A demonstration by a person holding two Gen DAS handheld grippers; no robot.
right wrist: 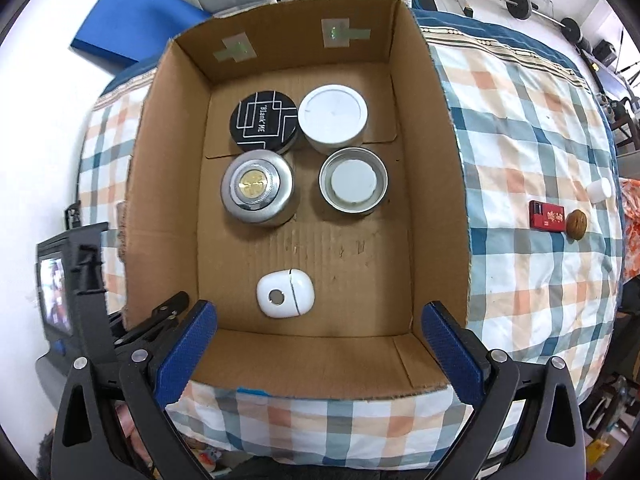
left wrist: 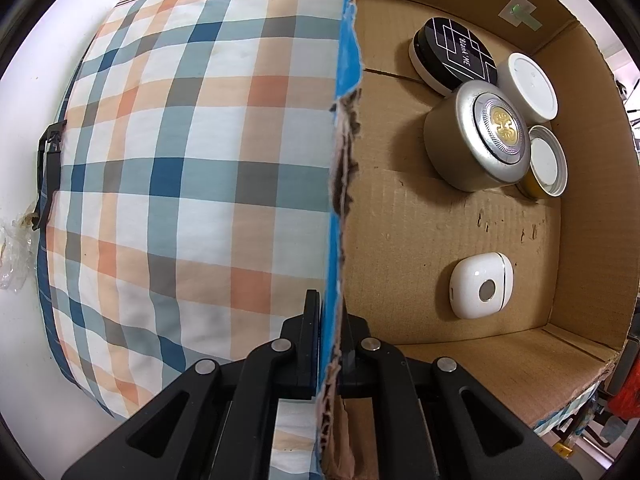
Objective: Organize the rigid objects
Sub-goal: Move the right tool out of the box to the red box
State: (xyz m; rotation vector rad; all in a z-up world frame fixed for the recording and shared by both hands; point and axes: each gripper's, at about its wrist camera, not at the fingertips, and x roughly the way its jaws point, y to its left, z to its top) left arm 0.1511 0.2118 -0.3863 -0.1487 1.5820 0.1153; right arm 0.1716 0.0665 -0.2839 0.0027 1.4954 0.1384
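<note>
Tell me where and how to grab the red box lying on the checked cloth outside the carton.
Take the red box across its two long edges, coming straight down from above. It lies flat on the checked cloth, so only its top and thin sides are reachable. Its one short end sits right against the brown nut, so gripping end to end would likely bump that; the long edges look free.

A bed covered in a checked cloth [right wrist: 532,152] of blue, orange and white carries an open cardboard box [right wrist: 436,184]. Well apart from the box lie a red packet [right wrist: 546,215], a walnut [right wrist: 576,222] touching it, and a small white cap [right wrist: 599,190].
</note>
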